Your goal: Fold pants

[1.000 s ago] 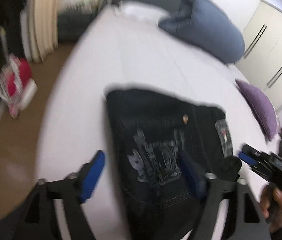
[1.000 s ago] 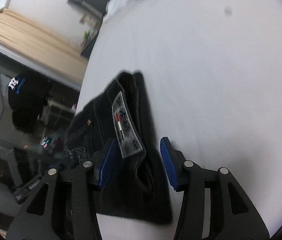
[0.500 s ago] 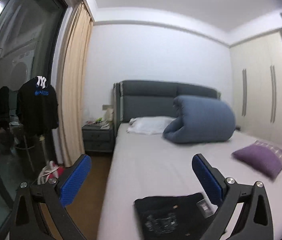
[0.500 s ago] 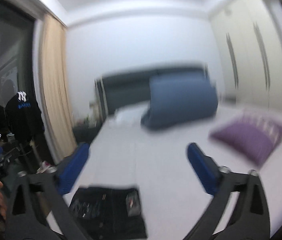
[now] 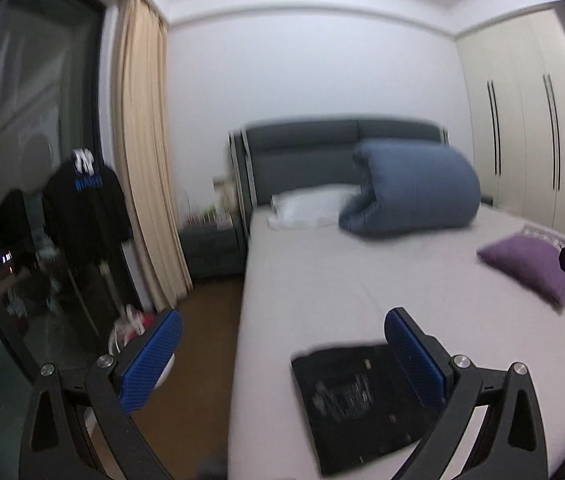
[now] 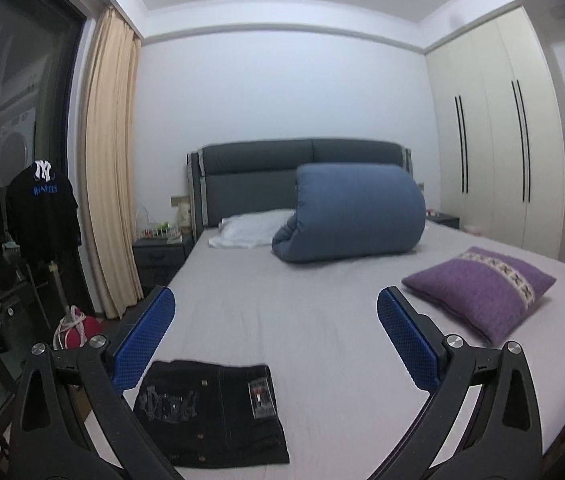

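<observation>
Pants (image 6: 210, 412) folded on bed (image 6: 322, 312), waist label unreadable; both claws (image 5: 282, 356) (image 6: 274, 336) wide apart, empty.

My left gripper (image 5: 282, 354) and right gripper (image 6: 276, 338) are alike: black, angular finger arms with triangular cut-outs, round silver screws at the joints, and flat blue pads (image 6: 406, 344) with a fine cross-hatched texture, plus white lettering on the left one's body.
</observation>
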Motion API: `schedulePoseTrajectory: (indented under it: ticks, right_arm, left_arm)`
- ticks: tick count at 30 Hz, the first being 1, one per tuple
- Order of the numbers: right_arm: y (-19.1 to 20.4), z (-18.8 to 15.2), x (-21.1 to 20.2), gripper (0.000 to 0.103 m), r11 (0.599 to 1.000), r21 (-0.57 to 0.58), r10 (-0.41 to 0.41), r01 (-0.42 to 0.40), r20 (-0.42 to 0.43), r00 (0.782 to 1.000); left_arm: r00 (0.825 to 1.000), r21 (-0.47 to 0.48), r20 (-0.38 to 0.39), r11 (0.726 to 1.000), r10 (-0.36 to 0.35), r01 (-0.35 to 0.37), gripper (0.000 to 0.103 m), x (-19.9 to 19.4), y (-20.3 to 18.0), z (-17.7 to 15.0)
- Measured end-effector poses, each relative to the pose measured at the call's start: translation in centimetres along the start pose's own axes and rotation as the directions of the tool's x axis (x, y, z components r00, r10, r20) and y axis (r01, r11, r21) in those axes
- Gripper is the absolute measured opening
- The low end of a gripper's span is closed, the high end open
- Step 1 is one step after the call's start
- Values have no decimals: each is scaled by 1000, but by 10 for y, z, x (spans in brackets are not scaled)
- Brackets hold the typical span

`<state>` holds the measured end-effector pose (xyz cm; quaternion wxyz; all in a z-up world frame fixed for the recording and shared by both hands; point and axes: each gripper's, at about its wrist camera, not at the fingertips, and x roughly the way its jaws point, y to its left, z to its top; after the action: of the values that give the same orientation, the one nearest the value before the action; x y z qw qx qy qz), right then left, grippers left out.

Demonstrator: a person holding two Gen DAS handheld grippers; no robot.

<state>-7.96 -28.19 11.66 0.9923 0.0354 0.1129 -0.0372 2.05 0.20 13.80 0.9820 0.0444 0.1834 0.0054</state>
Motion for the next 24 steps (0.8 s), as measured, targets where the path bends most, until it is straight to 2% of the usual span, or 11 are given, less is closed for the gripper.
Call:
schedulePoseTrajectory:
  ticks: [3,4,8,12,14,16,24]
  right_arm:
    - [-9,-17,21,103,1000,23,15,-13,-101,995]
    - [-11,-28,40,103,1000,27,14,-10,-136,991]
    - [-8,-43,62,103,999,47,15,-5,-222,975]
    - [-3,-57,82,103,999,45,5,8,-287,958]
    - [-1,-66,91,103,999,38,-4,17,-315,949]
    - [0,-71,95,103,999,35,-5,18,-339,941]
    - [7,-97,119,103,1000,21,-11,21,-401,916]
  left_arm:
    - [997,-10,-79,1000,-18,17,103,12,-6,-7]
    - [995,-13,-101,1000,-14,13,103,15,-9,-10]
    - [981,0,-195,1000,-19,20,103,23,-20,-28]
    - [945,-69,-318,996,-81,62,103,38,-19,-50]
    - [918,-118,-382,991,-102,61,103,47,-15,-60]
    - [906,-141,-408,988,-110,56,103,52,-12,-66]
    - [895,-133,-442,991,-65,6,103,59,-5,-73]
